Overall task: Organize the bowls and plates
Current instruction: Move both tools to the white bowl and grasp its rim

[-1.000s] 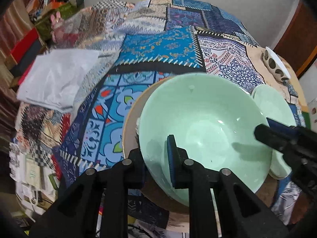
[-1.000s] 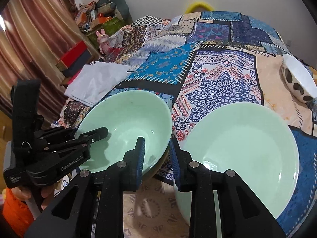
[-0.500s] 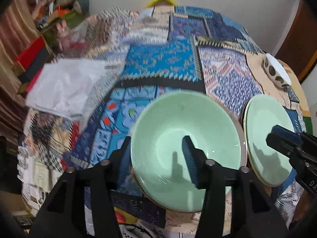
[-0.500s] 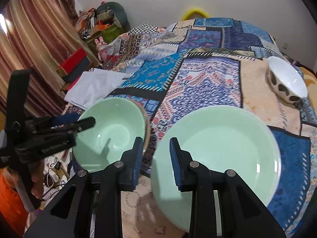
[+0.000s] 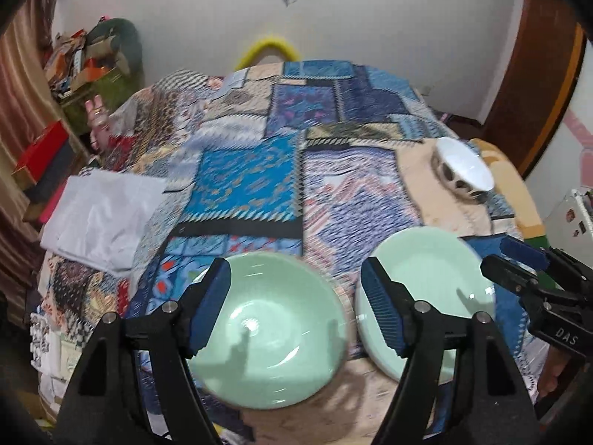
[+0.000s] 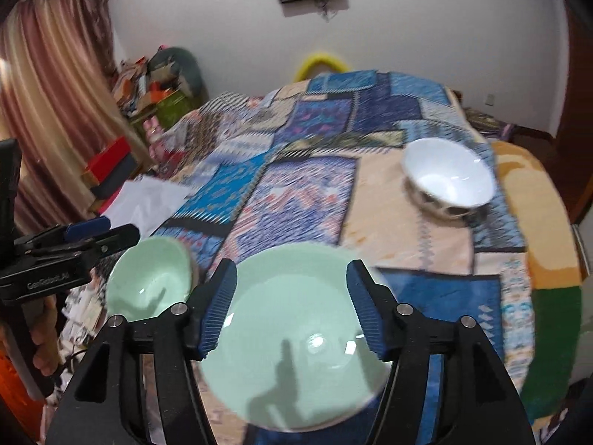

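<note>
My left gripper (image 5: 296,296) hangs over the green bowl (image 5: 270,330) near the bed's (image 5: 370,185) front edge, jaws opening, gripping nothing. My right gripper (image 6: 292,300), likewise opening, hangs above the green plate (image 6: 296,352) beside it.

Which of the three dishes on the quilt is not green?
The white bowl with dark spots outside, farthest from both grippers; the bowl and plate are pale green.
</note>
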The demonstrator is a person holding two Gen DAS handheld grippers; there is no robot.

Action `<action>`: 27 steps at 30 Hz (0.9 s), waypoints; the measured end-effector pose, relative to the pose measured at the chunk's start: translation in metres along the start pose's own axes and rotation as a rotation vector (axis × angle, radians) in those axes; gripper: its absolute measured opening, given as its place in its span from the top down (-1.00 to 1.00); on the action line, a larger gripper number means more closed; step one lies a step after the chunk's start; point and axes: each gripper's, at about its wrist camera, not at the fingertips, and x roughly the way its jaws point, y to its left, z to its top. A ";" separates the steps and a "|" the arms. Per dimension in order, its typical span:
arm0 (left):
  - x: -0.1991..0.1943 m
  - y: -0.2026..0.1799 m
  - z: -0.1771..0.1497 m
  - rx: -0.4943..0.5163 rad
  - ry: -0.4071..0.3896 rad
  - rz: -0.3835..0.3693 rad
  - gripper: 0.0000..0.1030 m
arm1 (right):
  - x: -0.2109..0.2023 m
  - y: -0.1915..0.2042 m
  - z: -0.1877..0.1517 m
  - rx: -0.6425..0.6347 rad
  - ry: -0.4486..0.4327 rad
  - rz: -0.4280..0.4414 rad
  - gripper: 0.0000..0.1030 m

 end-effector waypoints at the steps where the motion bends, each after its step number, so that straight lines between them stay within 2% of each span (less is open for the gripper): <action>1: 0.000 -0.004 0.002 0.001 -0.002 -0.009 -0.42 | -0.003 -0.006 0.002 0.005 -0.009 -0.012 -0.22; 2: 0.001 -0.010 0.005 0.003 -0.003 -0.022 -0.44 | -0.006 -0.014 0.005 0.010 -0.020 -0.026 -0.23; 5: 0.006 -0.029 0.017 0.010 -0.018 -0.053 -0.74 | -0.011 -0.033 0.012 0.028 -0.039 -0.055 -0.26; 9: 0.015 -0.052 0.033 0.038 -0.031 -0.074 -0.75 | -0.010 -0.061 0.016 0.065 -0.049 -0.088 -0.35; 17: 0.047 -0.091 0.059 0.080 -0.022 -0.104 -0.81 | 0.010 -0.122 0.025 0.166 -0.037 -0.149 -0.35; 23: 0.081 -0.122 0.077 0.121 0.008 -0.129 -0.81 | 0.025 -0.151 0.035 0.204 -0.045 -0.197 -0.34; 27: 0.101 -0.136 0.086 0.142 0.022 -0.141 -0.81 | 0.040 -0.168 0.041 0.226 -0.033 -0.203 -0.05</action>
